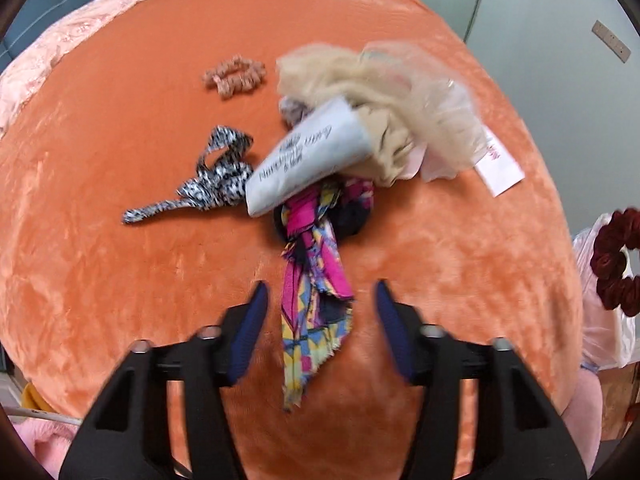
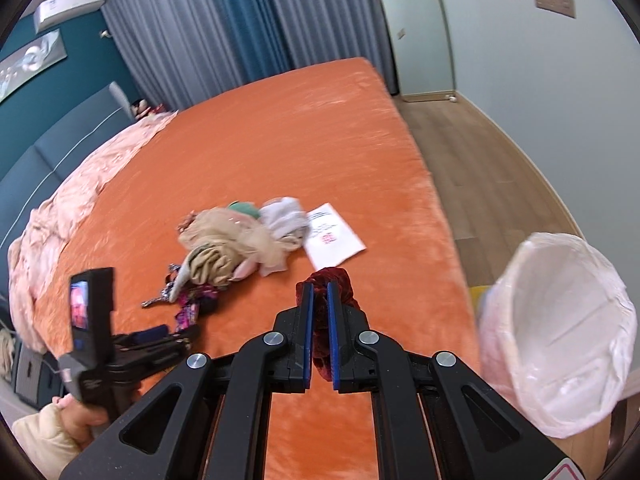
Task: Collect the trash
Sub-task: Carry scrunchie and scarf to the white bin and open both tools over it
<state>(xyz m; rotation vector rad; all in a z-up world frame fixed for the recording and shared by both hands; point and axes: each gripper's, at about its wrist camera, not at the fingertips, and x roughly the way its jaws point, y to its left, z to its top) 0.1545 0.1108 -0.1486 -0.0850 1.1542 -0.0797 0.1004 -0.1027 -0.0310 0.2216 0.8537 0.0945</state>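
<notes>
On the orange bedspread (image 1: 120,200) lies a heap of trash: a colourful fabric strip (image 1: 304,344), a white tube (image 1: 308,160), a zebra-print ribbon (image 1: 216,184), a peach scrunchie (image 1: 234,76) and beige gauzy fabric (image 1: 380,92). My left gripper (image 1: 320,288) is open and points steeply down, its fingers either side of the colourful strip without pressing it. My right gripper (image 2: 320,286) is shut on a dark red velvet scrunchie (image 2: 344,280), held above the bed near its right edge. A bin lined with a white bag (image 2: 560,332) stands just to the right.
A white printed paper (image 2: 334,236) lies beside the heap. A pink quilt (image 2: 80,200) covers the bed's left side near the blue headboard. Wooden floor (image 2: 480,160) runs along the bed's right side. A hand (image 2: 80,420) holds the left gripper at lower left.
</notes>
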